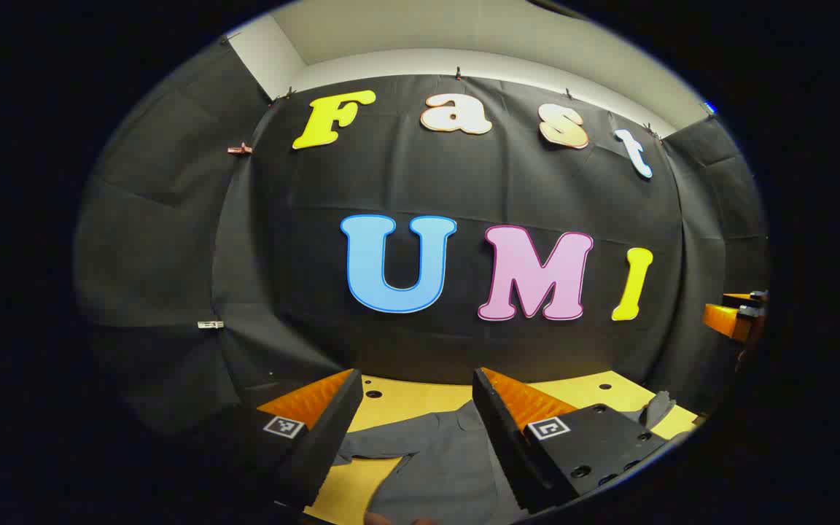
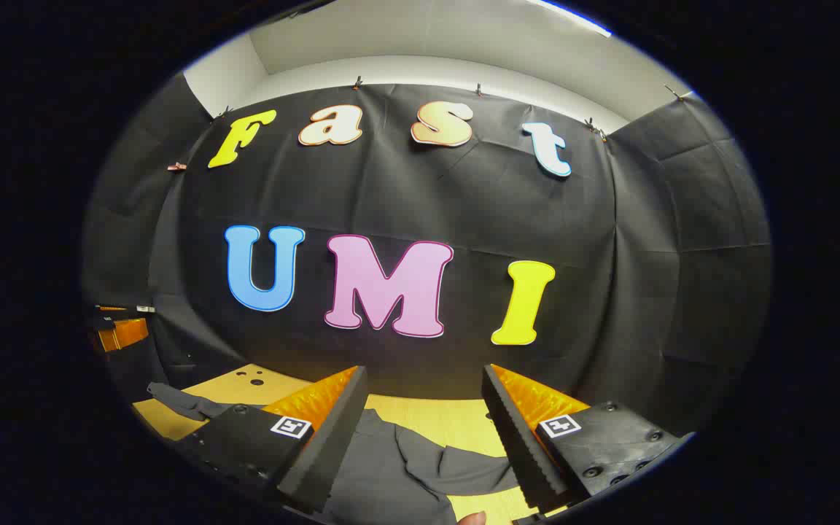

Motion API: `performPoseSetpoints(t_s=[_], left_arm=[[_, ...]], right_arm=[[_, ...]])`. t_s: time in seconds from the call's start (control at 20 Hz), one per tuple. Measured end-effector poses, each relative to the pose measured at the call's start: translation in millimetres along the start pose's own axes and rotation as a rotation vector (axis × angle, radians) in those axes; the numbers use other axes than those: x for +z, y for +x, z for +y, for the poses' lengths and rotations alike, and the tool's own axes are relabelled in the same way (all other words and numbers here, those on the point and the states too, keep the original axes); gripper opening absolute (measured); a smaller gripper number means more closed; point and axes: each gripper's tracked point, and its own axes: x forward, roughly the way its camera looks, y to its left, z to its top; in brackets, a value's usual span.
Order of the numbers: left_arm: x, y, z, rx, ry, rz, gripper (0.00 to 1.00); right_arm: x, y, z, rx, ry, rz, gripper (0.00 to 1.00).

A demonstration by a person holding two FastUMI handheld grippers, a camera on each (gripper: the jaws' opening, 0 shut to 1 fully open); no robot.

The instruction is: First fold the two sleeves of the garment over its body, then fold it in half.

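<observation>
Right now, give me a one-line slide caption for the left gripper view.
Left gripper open above a gray garment lying on the yellow table, nothing grasped yet.

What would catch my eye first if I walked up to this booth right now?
Likely the grey garment lying spread on the yellow table, sleeves still out to the sides. Just above it hang two open hand-held grippers, the left hand-held gripper and the right hand-held gripper, touching nothing.

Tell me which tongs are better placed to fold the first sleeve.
Probably the right tongs. In the right gripper view a sleeve of the grey garment lies directly between their open fingers on the table. The left tongs, also open, face the garment's body, with a sleeve off to one side.
</observation>
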Motion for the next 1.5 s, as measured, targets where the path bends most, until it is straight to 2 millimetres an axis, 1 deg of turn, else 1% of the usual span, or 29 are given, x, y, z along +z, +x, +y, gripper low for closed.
performPoseSetpoints(t_s=[0.2, 0.4, 0.6, 0.7, 0.8, 0.85, 0.9, 1.0, 1.05, 1.15, 1.3, 1.4, 1.5], left_arm=[[-1, 8, -12, -0.012, 0.004, 0.005, 0.95], [-6, 14, -25, -0.026, 0.012, 0.018, 0.95], [-8, 17, -37, -0.04, 0.013, 0.023, 0.95], [-9, 18, -43, -0.048, 0.019, 0.027, 0.95], [-10, 18, -50, -0.052, 0.025, 0.028, 0.95], [-10, 18, -54, -0.056, 0.023, 0.029, 0.95], [-11, 17, -60, -0.062, 0.017, 0.032, 0.95], [-14, 16, -72, -0.073, 0.005, 0.04, 0.95], [-16, 15, -78, -0.079, 0.002, 0.047, 0.95], [-21, 14, -92, -0.092, -0.001, 0.065, 0.95], [-33, 11, -108, -0.091, -0.005, 0.103, 0.95], [-38, 10, -116, -0.078, 0.002, 0.125, 0.95], [-44, 8, -124, -0.063, 0.006, 0.148, 0.95]], right_arm=[[1, 7, -2, 0.009, 0.005, -0.002, 0.97], [-4, 14, -9, 0.011, 0.01, 0.013, 0.97], [-8, 17, -12, 0.016, 0.009, 0.022, 0.97], [-10, 19, -14, 0.021, 0.009, 0.029, 0.97], [-20, 23, -24, 0.009, 0.002, 0.05, 0.97], [-30, 28, -32, -0.004, -0.006, 0.074, 1.0], [-42, 31, -44, -0.015, -0.011, 0.104, 0.97], [-65, 41, -76, -0.053, -0.007, 0.159, 0.98], [-80, 49, -97, -0.076, -0.004, 0.187, 0.98], [-115, 66, -138, -0.116, -0.003, 0.24, 0.98], [-169, 89, -189, -0.143, -0.011, 0.322, 0.98], [-205, 104, -219, -0.169, -0.008, 0.372, 0.98], [-252, 117, -245, -0.182, -0.014, 0.444, 0.98]])
